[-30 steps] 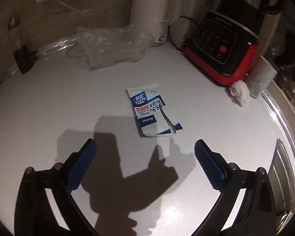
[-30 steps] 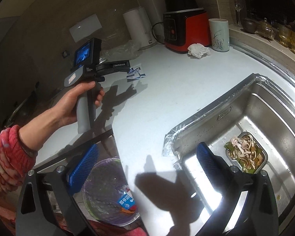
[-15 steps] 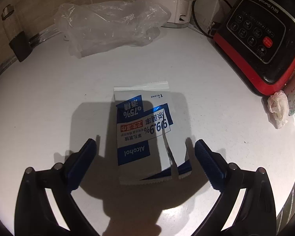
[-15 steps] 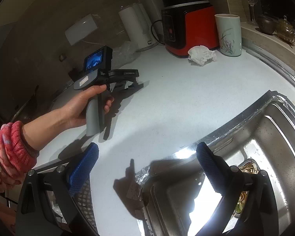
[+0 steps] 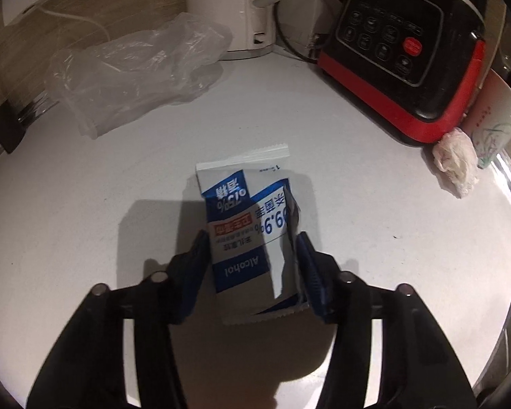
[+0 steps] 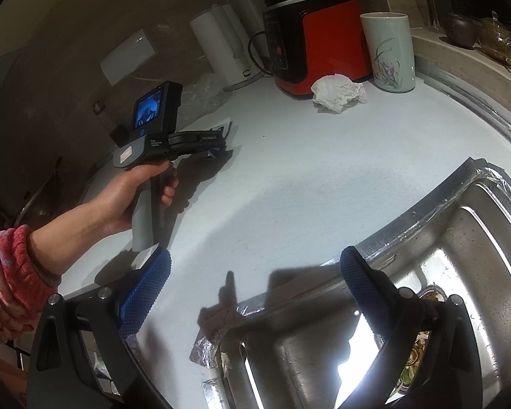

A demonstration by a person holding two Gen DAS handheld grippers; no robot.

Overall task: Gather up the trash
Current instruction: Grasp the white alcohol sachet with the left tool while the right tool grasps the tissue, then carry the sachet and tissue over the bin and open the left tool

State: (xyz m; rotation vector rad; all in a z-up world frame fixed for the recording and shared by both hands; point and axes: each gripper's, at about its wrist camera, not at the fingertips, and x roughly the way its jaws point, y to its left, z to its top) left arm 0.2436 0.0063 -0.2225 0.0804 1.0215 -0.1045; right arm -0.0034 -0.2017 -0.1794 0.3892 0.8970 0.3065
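A torn blue-and-white alcohol wipe packet [image 5: 245,204] lies on the white counter [image 5: 85,221]. My left gripper [image 5: 252,236] straddles its near half. The jaws are closing, both blue pads touch the packet's side edges, and the packet buckles upward between them. In the right wrist view a hand [image 6: 136,197] holds that left gripper [image 6: 214,151] low over the packet [image 6: 221,125]. My right gripper [image 6: 255,254] hangs open over the counter's near edge by the sink, with nothing between its fingers. A crumpled white tissue [image 6: 339,92] lies in front of the red appliance.
A clear plastic bag [image 5: 136,71] lies at the back left. Behind stand a white kettle [image 5: 231,6], a red-and-black appliance [image 5: 402,51] and a pale flowered cup [image 6: 388,51]. A steel sink [image 6: 426,201] with foil on its rim holds food scraps at the right.
The left gripper came down around the packet and its jaws narrowed from wide open onto the packet's sides. The right gripper shifted further over the counter and stayed open.
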